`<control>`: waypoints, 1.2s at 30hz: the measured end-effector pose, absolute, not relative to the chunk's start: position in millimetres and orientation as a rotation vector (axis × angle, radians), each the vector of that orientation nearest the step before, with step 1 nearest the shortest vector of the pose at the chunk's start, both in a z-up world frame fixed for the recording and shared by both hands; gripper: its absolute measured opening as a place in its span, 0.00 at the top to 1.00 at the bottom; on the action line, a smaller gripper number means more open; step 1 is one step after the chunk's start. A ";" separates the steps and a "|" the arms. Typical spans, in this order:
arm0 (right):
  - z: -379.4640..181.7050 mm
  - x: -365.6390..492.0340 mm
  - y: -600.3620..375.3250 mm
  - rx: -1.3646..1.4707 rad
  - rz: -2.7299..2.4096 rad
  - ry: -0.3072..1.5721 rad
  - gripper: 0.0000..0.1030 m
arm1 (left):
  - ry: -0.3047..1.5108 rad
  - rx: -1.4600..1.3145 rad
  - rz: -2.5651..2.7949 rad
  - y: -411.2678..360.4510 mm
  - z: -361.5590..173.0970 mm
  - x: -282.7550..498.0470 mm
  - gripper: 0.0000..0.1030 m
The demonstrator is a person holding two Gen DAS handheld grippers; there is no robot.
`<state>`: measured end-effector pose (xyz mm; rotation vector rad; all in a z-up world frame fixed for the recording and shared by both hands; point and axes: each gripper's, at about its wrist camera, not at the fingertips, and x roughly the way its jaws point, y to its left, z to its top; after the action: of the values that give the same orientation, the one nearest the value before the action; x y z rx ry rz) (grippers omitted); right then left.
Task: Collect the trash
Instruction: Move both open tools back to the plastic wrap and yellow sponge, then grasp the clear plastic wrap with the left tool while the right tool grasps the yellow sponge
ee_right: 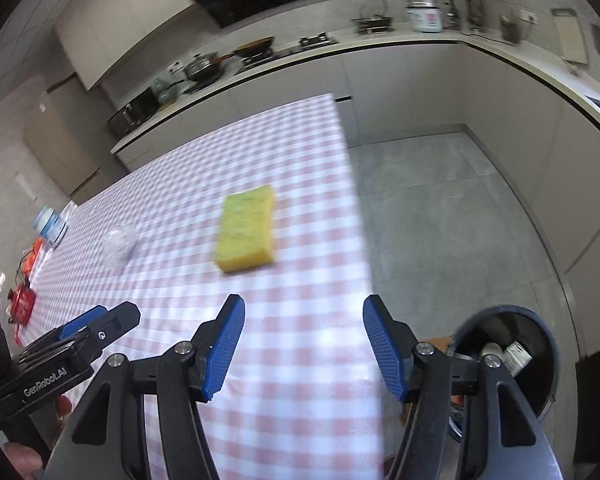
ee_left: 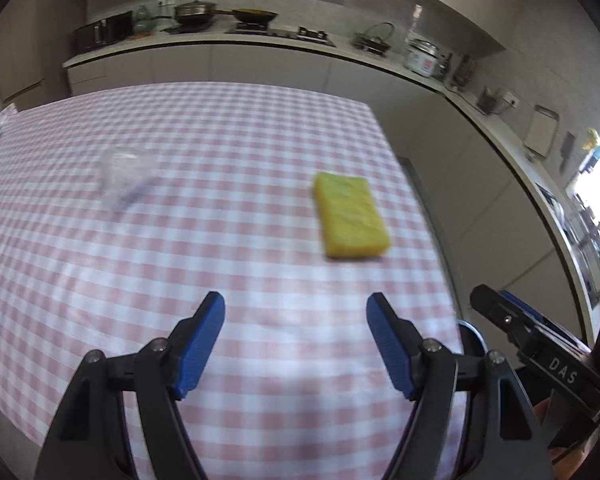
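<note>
The table (ee_left: 228, 216) under its pink-and-white checked cloth fills most of both views, and I judge the step in hand to be the approach to the next piece of rubbish lying on it. To do this well I should settle on one target, bring one gripper down square over it with the pads either side, and close only once the thing sits between them. The bin (ee_right: 508, 356) stands on the floor just off the table's right edge, beside my right gripper, so that hand is the better one for the carry.

My left gripper (ee_left: 296, 344) stands well open over the near cloth with nothing between its fingers. My right gripper (ee_right: 303, 346) is likewise apart and empty, well short of its widest.

The yellow sponge (ee_left: 352, 216) lies flat near the table's right edge, ahead of both grippers and touching neither. It is a plain rectangular block and looks soft; whether it counts as trash I cannot tell.

The clear crumpled plastic (ee_left: 120, 176) lies further left, well apart from the sponge. It is blurred, light-looking and see-through, and I judge it likely to slip or shift under a careless pinch.

The bin already holds small white items, too small to identify.
</note>
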<state>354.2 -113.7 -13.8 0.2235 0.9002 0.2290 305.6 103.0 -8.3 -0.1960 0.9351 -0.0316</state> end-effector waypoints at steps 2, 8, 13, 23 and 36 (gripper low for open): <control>-13.5 363.0 -94.4 0.204 0.242 0.901 0.37 | 0.930 -0.194 0.002 121.8 -10.2 309.2 0.28; -16.9 384.7 -49.1 0.142 0.247 0.906 0.36 | 0.922 -0.171 0.075 163.5 -12.8 320.5 0.28; -25.0 402.3 -21.2 0.100 0.230 0.919 0.33 | 0.922 -0.160 0.109 192.8 -17.7 332.8 0.28; -55.5 451.0 -5.6 0.076 0.131 0.982 0.30 | 0.928 -0.164 0.151 243.9 -26.2 357.1 0.27; -77.0 478.6 37.3 0.079 0.145 1.022 0.30 | 0.938 -0.117 0.100 263.4 -30.8 389.7 0.27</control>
<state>478.6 37.3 -77.0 0.0795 1.0220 0.1451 389.7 263.4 -30.8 -0.1172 0.9384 0.1002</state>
